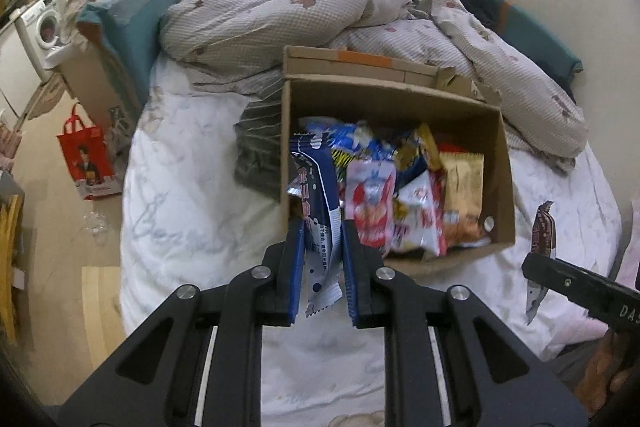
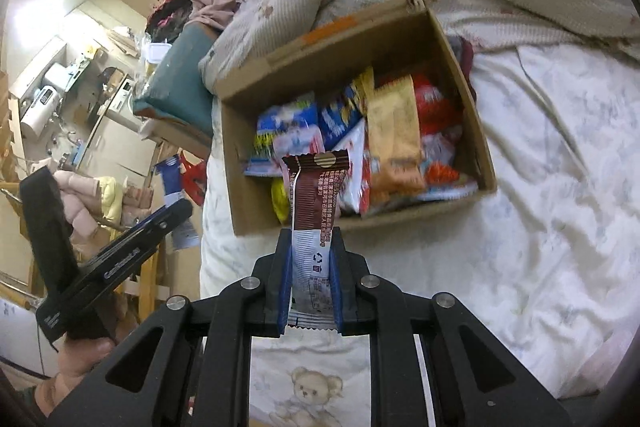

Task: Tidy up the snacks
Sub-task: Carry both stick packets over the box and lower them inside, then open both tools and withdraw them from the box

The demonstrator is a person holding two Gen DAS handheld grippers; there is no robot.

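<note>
Left tool is clamped tight on a navy snack packet, held by its lower half so the top points at the cardboard box, I'd guess for dropping in; right tool pinches a brown wafer bar the same way; box sits mid-bed against the rumpled duvet, already crammed with snacks.

Black tongs, blue finger pads, silver pivot screws.

Navy white-dotted wrapper, brown-and-white wrapper, tan cardboard box, floral beige quilt
</note>
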